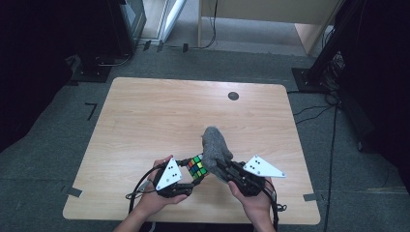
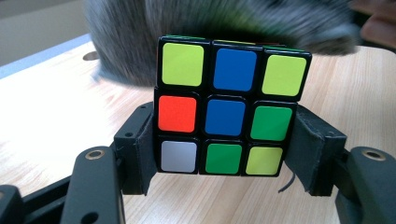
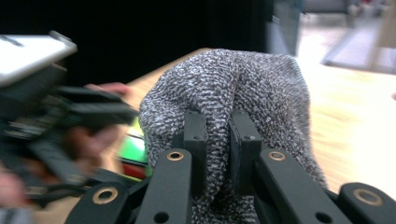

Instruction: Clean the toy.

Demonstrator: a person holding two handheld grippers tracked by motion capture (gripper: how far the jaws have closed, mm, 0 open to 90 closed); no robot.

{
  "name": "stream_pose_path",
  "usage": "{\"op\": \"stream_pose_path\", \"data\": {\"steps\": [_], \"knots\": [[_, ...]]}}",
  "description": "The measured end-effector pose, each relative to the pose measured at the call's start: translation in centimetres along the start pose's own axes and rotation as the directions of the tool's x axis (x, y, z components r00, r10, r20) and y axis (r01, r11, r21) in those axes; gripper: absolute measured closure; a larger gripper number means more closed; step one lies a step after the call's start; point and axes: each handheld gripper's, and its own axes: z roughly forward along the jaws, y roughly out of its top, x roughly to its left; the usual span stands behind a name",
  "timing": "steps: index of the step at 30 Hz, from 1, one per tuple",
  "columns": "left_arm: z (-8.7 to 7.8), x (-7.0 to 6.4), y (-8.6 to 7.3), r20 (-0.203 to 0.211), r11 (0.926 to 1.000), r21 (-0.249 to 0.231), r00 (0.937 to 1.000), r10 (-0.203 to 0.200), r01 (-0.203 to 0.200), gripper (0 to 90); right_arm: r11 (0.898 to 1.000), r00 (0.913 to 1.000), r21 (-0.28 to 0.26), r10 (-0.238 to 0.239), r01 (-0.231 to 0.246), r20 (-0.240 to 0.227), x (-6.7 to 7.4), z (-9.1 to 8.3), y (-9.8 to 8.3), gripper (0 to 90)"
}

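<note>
Light wooden surface (image 1: 145, 121) with rounded corners, standing on grey carpet; a small dark round spot (image 1: 233, 95) lies near its far edge. Near the front edge of the surface, toward the middle, a grey knitted cloth (image 1: 214, 145) rises in a soft hump, pinched from below by the right tool (image 1: 223, 166). In the right gripper view the two black jaws stand nearly together with a fold of the cloth (image 3: 243, 88) squeezed between their pads. Just left of the cloth, and touching it, sits the colour cube (image 1: 196, 166), gripped by the left tool (image 1: 189, 170) about half open, one jaw pressed on each side of the cube. In the left gripper view the cube (image 2: 229, 109) faces the camera upright, held just above the surface, its nine tiles showing yellow-green, blue, yellow-green; red, blue, green; white, green, yellow-green. The cloth (image 2: 140, 42) is draped against the top rear of the cube, blurred.
</note>
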Motion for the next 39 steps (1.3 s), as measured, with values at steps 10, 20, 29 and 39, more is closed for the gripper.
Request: {"op": "stream_pose_path", "data": {"steps": [10, 20, 29, 39], "knots": [[0.0, -0.4, 0.1, 0.009, 0.9997, 0.008, 0.9997, 0.023, -0.023, 34.0, 1.000, 0.9990, 0.006, -0.012, 0.012, -0.043, 0.7, 1.0, -0.8, 80.6], [0.1, 0.2, 0.0, -0.033, 0.9986, 0.045, 0.9991, 0.027, -0.026, 34.0, 0.999, 0.9989, -0.039, 0.036, -0.037, -0.029, 0.0, -0.2, -0.2, 80.2], [-0.1, -0.4, 0.2, -0.006, 0.9988, 0.023, 0.9990, 0.044, -0.044, 34.0, 0.999, 0.9990, 0.031, -0.044, 0.044, 0.011, 0.7, 1.0, -1.0, 80.2], [0.6, -0.3, 0.0, -0.010, 0.9976, 0.062, 0.9995, 0.029, -0.029, 34.1, 1.000, 0.9991, -0.019, 0.023, -0.024, -0.035, 0.5, 0.0, -0.2, 80.3]]}}
